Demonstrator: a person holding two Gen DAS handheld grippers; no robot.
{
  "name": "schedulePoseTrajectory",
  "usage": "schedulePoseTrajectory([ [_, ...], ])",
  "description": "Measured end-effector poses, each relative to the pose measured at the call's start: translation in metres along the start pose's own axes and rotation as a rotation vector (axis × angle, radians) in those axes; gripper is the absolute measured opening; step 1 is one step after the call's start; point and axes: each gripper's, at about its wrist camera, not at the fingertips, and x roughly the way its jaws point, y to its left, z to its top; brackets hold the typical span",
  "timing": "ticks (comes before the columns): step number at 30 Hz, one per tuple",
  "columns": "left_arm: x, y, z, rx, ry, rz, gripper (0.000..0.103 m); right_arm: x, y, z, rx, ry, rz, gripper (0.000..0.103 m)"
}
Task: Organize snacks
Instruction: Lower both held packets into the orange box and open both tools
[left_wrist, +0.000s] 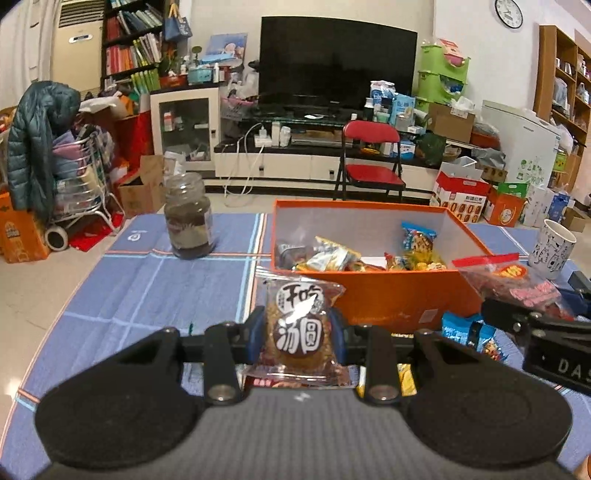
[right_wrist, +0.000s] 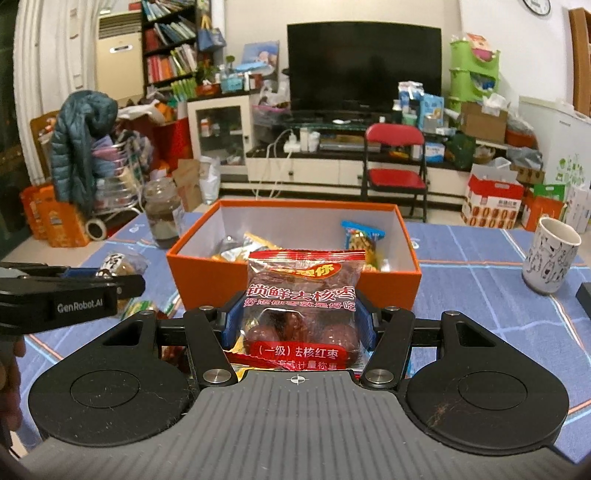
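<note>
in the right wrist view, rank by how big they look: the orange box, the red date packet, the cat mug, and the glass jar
1. orange box
2. red date packet, though it is inflated by nearness, being held in the right tool
3. and 4. cat mug and glass jar look alike; unranked

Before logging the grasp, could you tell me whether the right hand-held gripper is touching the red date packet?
Touching: in the right wrist view, the right hand-held gripper presses both blue pads against the red date packet.
</note>
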Motion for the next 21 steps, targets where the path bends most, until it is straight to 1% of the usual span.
schedulePoseTrajectory([
  [5,0.008,-0.002,0.014,-0.006,-0.012,-0.023,0.032,0.012,-0.008,0.012,0.004,-0.007,-0.013,0.046],
  [10,0.024,-0.007,0.048,-0.005,-0.060,-0.033,0.032,0.019,-0.037,0.036,0.043,-0.061,-0.032,0.046],
  [12,0.035,-0.012,0.062,-0.002,-0.070,-0.032,0.032,0.026,-0.048,0.050,0.052,-0.077,-0.012,0.046],
  [15,0.065,-0.024,0.082,0.001,-0.049,-0.035,0.032,0.048,-0.052,0.072,0.035,-0.078,-0.007,0.046],
  [16,0.079,-0.030,0.087,0.024,-0.031,-0.034,0.035,0.058,-0.050,0.078,0.023,-0.068,-0.009,0.047],
  [17,0.096,-0.037,0.089,0.061,-0.005,-0.036,0.039,0.074,-0.047,0.085,0.011,-0.041,-0.001,0.047],
  [18,0.110,-0.041,0.090,0.079,0.021,-0.033,0.056,0.089,-0.046,0.089,0.007,-0.010,0.006,0.047],
  [19,0.120,-0.041,0.090,0.079,0.044,-0.014,0.060,0.101,-0.045,0.092,0.003,0.018,-0.003,0.048],
  [20,0.123,-0.040,0.089,0.076,0.059,0.001,0.060,0.110,-0.044,0.094,0.000,0.038,-0.024,0.047],
  [21,0.120,-0.036,0.087,0.068,0.055,0.004,0.060,0.110,-0.045,0.094,0.003,0.037,-0.034,0.048],
])
